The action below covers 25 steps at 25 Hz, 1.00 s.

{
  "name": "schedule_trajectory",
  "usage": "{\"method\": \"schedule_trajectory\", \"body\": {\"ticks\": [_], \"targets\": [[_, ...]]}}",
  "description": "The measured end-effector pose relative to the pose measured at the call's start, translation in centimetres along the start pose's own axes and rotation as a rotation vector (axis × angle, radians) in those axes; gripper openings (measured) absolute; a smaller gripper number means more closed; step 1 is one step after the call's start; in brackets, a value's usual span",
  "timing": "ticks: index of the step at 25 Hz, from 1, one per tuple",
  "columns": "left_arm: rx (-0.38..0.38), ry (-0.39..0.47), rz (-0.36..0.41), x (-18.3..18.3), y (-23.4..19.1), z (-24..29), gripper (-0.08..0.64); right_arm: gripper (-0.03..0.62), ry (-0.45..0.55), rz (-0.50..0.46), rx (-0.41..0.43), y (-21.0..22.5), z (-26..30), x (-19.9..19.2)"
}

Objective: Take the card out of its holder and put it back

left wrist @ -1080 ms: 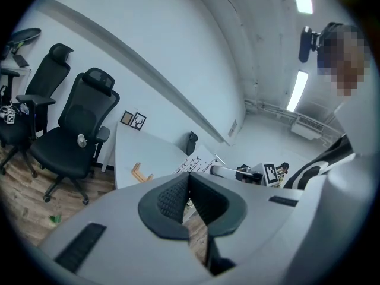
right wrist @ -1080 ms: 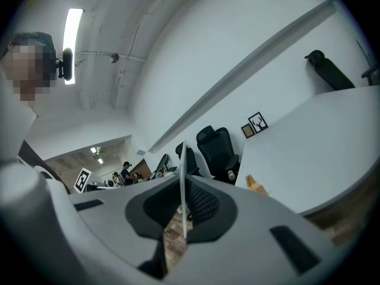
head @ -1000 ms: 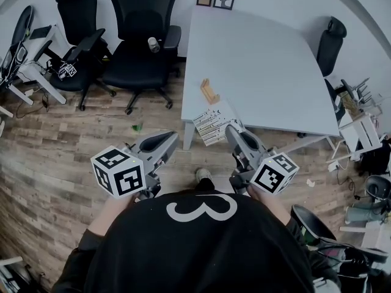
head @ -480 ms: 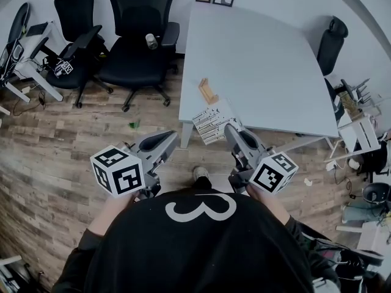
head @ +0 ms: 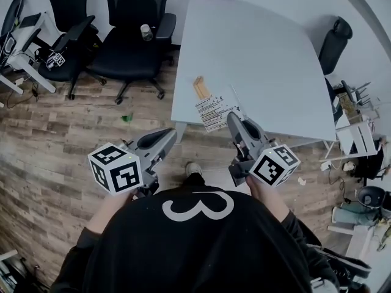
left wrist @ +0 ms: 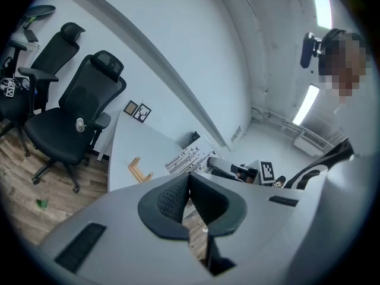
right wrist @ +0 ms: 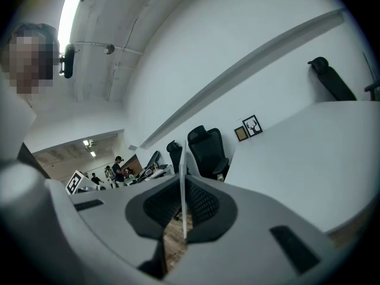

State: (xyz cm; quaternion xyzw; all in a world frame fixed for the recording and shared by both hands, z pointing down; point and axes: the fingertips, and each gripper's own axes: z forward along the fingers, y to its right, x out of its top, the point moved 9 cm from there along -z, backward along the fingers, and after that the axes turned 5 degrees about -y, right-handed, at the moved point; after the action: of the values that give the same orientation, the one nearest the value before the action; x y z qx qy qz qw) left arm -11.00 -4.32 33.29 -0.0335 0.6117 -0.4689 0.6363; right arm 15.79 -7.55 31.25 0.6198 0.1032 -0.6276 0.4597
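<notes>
- Clearly the card [head: 214, 110] is out of its wooden holder [head: 200, 87]. The right gripper [head: 234, 117] pinches it edge-on, jaws nearly together, over the table's [head: 263, 54] near corner.
- Left gripper [head: 166, 136]: jaws pressed together on nothing, off the table's edge.
- Card looks thin, light, probably bendy and slick; grip one edge firmly, leaving the opposite edge free for the slot.
- Holder seems light and may slide when nudged.
</notes>
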Motion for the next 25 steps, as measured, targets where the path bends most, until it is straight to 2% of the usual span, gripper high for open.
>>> {"method": "schedule_trajectory", "body": {"ticks": [12, 25], "targets": [[0.043, -0.012, -0.052, 2.0, -2.9, 4.0, 0.014, 0.025, 0.003, 0.012, -0.007, 5.7, 5.2, 3.4], [0.101, -0.015, -0.075, 2.5, -4.5, 5.9, 0.014, 0.025, -0.022, -0.029, -0.07, 9.3, 8.2, 3.3]]}}
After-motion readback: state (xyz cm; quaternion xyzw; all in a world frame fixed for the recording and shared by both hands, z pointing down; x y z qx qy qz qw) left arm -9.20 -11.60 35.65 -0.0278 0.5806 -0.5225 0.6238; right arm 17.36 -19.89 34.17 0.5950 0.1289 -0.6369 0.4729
